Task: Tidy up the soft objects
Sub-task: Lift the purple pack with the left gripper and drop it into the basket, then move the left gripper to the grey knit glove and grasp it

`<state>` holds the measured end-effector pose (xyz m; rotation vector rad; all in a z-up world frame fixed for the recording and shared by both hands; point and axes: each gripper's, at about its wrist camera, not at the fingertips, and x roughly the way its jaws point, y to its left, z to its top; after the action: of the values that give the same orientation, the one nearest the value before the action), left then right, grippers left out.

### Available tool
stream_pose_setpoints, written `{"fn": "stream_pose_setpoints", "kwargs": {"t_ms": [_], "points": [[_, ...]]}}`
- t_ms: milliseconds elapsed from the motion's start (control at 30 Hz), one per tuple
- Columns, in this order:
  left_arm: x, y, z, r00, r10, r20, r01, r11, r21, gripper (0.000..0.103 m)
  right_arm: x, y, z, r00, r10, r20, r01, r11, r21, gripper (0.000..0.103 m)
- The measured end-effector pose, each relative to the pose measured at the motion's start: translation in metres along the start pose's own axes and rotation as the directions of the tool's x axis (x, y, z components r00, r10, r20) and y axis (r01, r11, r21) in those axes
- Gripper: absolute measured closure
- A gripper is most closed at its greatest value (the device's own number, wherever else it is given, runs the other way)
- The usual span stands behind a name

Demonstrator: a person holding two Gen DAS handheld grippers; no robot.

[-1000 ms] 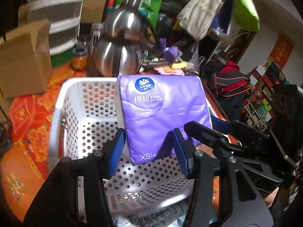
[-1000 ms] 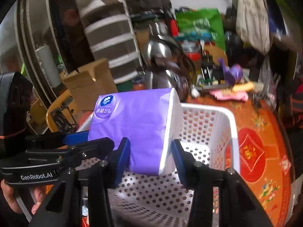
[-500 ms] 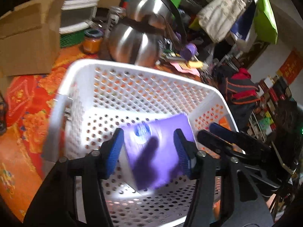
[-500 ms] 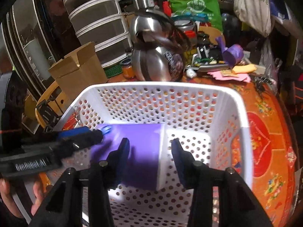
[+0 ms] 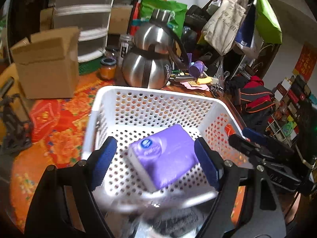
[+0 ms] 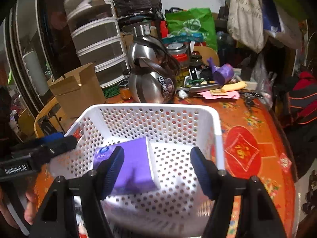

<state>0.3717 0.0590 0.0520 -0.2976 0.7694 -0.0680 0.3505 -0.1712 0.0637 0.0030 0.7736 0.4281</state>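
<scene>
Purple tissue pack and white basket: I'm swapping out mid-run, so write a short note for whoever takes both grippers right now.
Left gripper: open, holding nothing, hovering over the near side of the white perforated plastic basket.
Right gripper: open, empty, also above the basket.
Purple plastic-wrapped tissue pack: inside the basket, lying tilted on its floor, free of both grippers; the same pack shows in the right wrist view.
Done: this pack is in the basket.
Left: no other soft item to sort can be picked out with certainty among the clutter on the orange patterned tablecloth; check before continuing.
</scene>
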Motion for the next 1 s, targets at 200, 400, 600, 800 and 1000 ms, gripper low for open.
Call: {"fn": "stream_pose_setpoints", "kwargs": {"t_ms": [200,400,600,800,1000], "points": [[-0.059,-0.008,-0.046,0.999,0.031,0.045,-0.034,0.996,0.088,0.023,-0.058,0.008,-0.055,0.998,0.003,0.066,-0.003,1.0,-0.014,0.033],[-0.105,-0.003,-0.117,0.997,0.001,0.071,-0.008,0.996,0.094,0.021,-0.1,0.016,-0.137,0.994,0.032,0.101,-0.032,0.999,0.0,0.03],[-0.119,0.002,-0.196,0.998,-0.014,0.064,0.01,0.998,0.064,0.021,-0.107,0.018,-0.207,0.996,0.062,0.069,-0.064,0.998,0.027,0.029],[-0.114,-0.012,-0.248,1.0,-0.014,0.024,0.011,0.995,0.1,0.021,-0.124,-0.004,-0.24,0.994,0.061,0.085,-0.072,0.989,0.126,0.029],[-0.111,-0.018,-0.263,1.0,-0.004,0.004,0.004,0.994,0.112,0.021,-0.131,-0.004,-0.253,0.994,0.063,0.09,-0.075,0.988,0.136,0.029]]}}
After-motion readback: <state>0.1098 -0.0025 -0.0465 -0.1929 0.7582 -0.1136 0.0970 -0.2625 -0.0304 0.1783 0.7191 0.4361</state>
